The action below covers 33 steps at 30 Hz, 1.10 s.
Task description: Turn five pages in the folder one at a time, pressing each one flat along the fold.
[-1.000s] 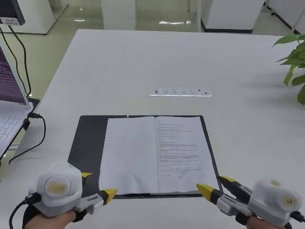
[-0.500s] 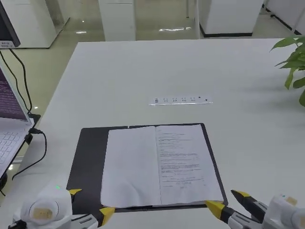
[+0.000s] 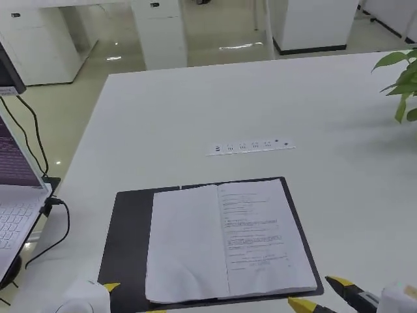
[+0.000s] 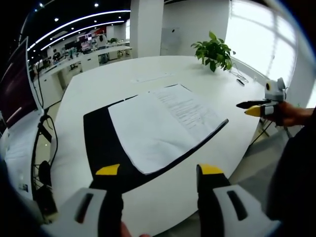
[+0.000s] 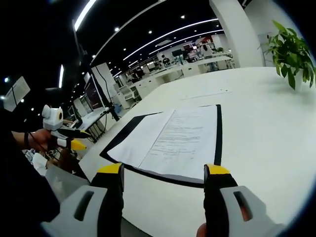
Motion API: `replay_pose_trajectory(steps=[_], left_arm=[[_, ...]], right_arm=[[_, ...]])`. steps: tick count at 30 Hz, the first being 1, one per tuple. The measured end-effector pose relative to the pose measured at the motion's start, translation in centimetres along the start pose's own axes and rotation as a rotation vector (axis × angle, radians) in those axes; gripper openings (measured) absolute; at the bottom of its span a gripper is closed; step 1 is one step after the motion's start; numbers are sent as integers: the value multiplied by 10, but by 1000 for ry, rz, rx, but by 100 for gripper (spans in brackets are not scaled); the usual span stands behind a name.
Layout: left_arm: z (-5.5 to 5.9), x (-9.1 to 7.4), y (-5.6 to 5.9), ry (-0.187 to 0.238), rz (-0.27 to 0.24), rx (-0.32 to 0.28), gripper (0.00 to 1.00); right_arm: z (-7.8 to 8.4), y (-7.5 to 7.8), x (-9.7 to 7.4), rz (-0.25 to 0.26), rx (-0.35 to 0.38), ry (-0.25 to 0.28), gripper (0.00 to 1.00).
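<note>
A black folder [image 3: 127, 235] lies open on the white table, with a blank page [image 3: 186, 244] on its left and a printed page [image 3: 260, 231] on its right, both flat. My left gripper [image 3: 130, 300] hovers open off the folder's near left corner. My right gripper [image 3: 319, 293] is open just off the near right corner. The left gripper view has its open gripper [image 4: 159, 170] before the folder [image 4: 98, 133], the right gripper [image 4: 254, 107] beyond. In the right gripper view the open gripper [image 5: 164, 170] faces the folder [image 5: 170, 138], with the left gripper [image 5: 74, 140] at the far side. Neither holds anything.
A power strip [image 3: 251, 147] is set into the table [image 3: 195, 104] beyond the folder. An open laptop [image 3: 13, 215] with a black cable [image 3: 62, 228] sits at the left edge. A potted plant [image 3: 401, 85] stands at the far right.
The head camera has tilted up, so folder and grippers sit lower in the picture. Both grippers stay open near the folder's front edge. The pages look the same.
</note>
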State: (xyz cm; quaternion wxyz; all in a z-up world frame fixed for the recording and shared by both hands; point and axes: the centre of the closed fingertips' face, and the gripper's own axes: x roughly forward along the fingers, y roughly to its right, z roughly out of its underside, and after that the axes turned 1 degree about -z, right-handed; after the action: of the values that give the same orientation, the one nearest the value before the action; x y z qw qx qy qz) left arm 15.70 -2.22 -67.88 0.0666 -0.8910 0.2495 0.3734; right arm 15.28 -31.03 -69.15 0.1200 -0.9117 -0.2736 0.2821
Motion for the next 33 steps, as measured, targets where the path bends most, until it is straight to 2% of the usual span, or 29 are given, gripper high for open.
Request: replay_pose_trajectory(steps=[6,9,14,17,19,21,26,33], left_arm=[[-7,4,4,-15,17,28,60],[-18,6,9,1,40,45,60],[-22,14,17,-9,73,81,59],[-31,21,28,-2,108,91,59],[-39,24,32,6,122,77,58],[-46,30,37,18,132,77,58],[-53,43,58,1,192,143,58],[-69,65,82,-5,258,190,58]], right_arm=[[-4,0,-5,5,1,-11,64],[-3,0,-7,6,-12,-18,64],[-4,0,-8,16,6,-1,64],[-3,-5,-8,5,11,4,64],[1,-11,-6,-16,9,-14,63],[4,-13,-6,-17,-12,-28,64],[2,-12,-7,-2,7,-17,65],[4,-9,-11,6,11,-24,65]])
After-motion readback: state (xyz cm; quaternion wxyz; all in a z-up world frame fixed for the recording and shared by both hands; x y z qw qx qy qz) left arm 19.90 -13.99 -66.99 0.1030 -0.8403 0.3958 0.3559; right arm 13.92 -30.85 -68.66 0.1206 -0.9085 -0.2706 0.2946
